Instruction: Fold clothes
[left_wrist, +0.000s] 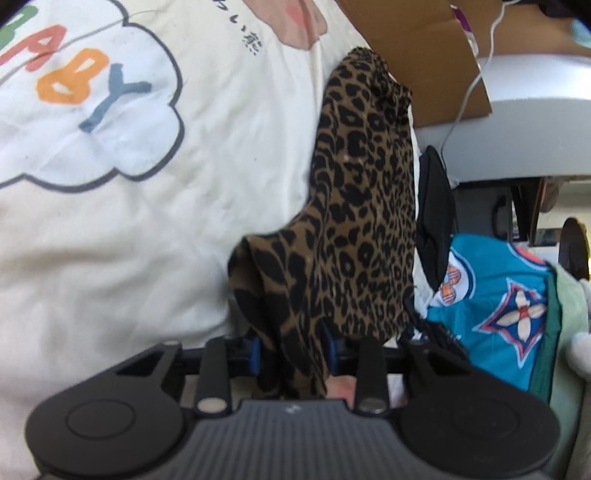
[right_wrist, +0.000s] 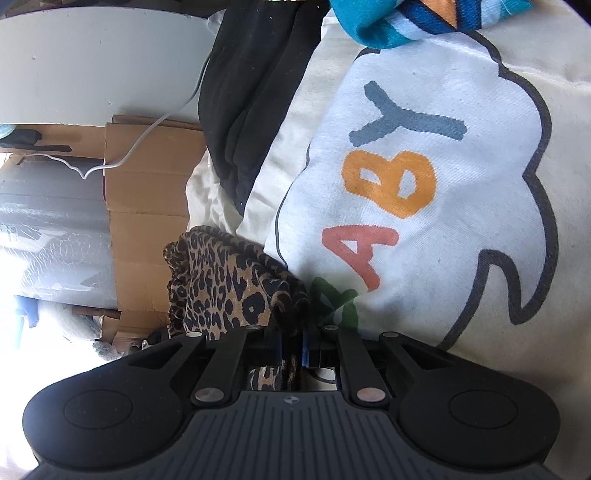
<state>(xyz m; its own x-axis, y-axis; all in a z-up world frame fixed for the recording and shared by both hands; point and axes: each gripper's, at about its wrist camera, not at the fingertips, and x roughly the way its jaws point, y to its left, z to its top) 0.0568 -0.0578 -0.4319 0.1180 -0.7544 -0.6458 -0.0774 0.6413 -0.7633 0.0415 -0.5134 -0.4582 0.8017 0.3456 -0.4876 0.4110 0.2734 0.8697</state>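
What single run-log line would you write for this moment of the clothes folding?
step: fold underway | left gripper: shut on leopard-print garment | right gripper: shut on same garment | under: cream printed sheet

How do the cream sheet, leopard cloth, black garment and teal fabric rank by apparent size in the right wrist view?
1. Cream sheet
2. Black garment
3. Leopard cloth and teal fabric: similar; the teal is cut off by the frame, so unranked.

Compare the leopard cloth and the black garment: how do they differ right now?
The leopard cloth is tan with black spots; the black garment is plain. The leopard cloth is pinched by the left gripper and the right gripper, while no gripper touches the black garment. Both sit near the edge of the cream printed sheet.
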